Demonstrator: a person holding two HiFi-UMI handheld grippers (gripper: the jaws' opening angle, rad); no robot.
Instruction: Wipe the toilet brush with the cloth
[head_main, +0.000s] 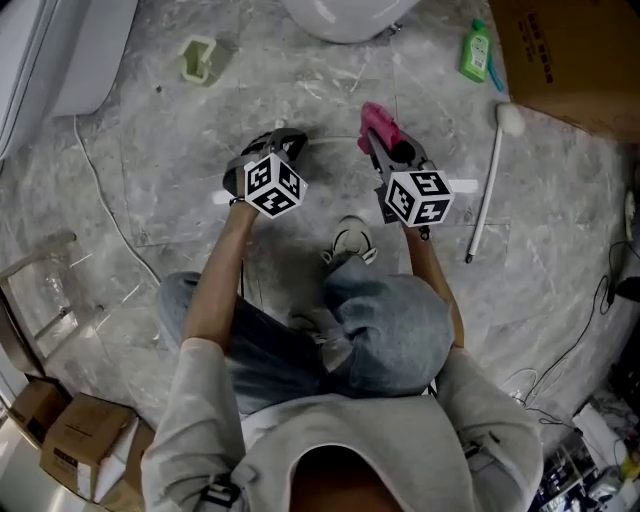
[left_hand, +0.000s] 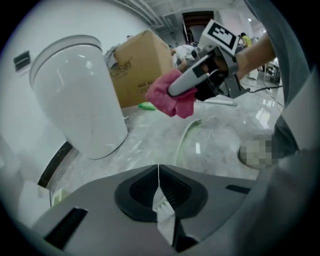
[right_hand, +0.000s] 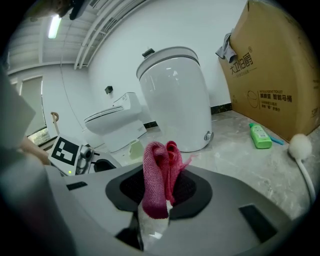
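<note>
The marble floor (head_main: 150, 200) carries everything here. The white toilet (head_main: 340, 15) stands at the far side and a cardboard box (head_main: 570, 60) at the far right. The toilet brush (head_main: 488, 180) lies flat on the floor to the right, with its white head far and its thin handle running toward the person. It is well apart from both tools, and a green bottle (head_main: 475, 50) lies beyond its head. The pink cloth (right_hand: 159, 180) is pinched in the right tongs (right_hand: 157, 200), whose jaws are closed on its lower part, so a bunched fold stands out past the tips. The left tongs (left_hand: 158, 175) are closed tight with nothing between them, and they hang left of the right pair, over bare floor. Judging from this, the step in hand is bringing brush and cloth together, and it probably goes best with the work divided. The left tongs would need to open and cross to the right, then take the handle at its near end, where the thin rod may roll or slip unless it sits squarely between the pads. With the brush steadied or raised, the right tongs could stroke the free fold along the handle toward the head, letting the cloth rather than the hard tips meet the brush. The bottle beside the head looks easy to knock.
</note>
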